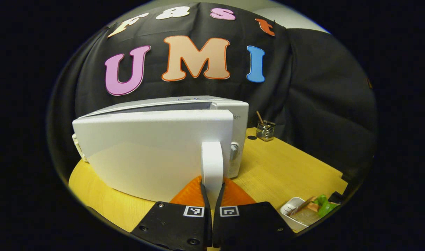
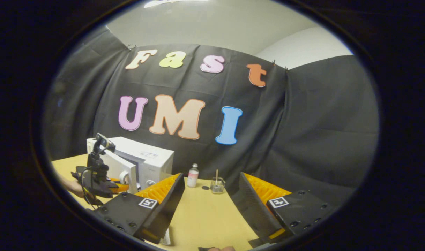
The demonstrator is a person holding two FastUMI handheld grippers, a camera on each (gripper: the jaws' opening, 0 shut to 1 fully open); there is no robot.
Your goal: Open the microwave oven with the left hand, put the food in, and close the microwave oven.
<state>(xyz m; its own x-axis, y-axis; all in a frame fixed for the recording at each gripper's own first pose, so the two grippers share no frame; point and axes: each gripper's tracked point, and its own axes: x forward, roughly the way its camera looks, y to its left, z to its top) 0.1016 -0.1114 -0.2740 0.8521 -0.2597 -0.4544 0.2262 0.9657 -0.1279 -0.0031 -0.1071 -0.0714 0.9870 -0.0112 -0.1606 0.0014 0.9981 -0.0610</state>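
While the white microwave oven [image 1: 156,139] takes up the middle of the yellow wooden table [image 1: 285,167], a few smaller things stand around it. A wire holder [image 1: 265,130] with a stick in it sits behind the oven's control side, near the black cloth wall, with a small dark disc [image 1: 252,137] on the tabletop just beside it. In the right gripper view a small bottle [image 2: 193,175] stands between the oven and a glass holder [image 2: 217,184]. A white tray of food [image 1: 305,211], with green and brown pieces, lies on the table in front of the oven and off to its control side, well apart from it.

The oven door [image 1: 153,153] is swung partly out from the body, so a gap shows along its top edge, and its outer face blocks any view into the cavity. The vertical door handle [image 1: 212,167] runs up and down at the door's free edge, next to the control knob [image 1: 234,150].

Held level in front of the door, the left gripper [image 1: 212,195] is clamped on the lower end of that handle, one finger on each side. In the right gripper view it appears beside the oven door, with a hand [image 2: 71,186] behind it.

Well off from the oven, the right gripper [image 2: 209,195] hangs above the table with its fingers spread wide and nothing between them, pointing toward the cloth wall.
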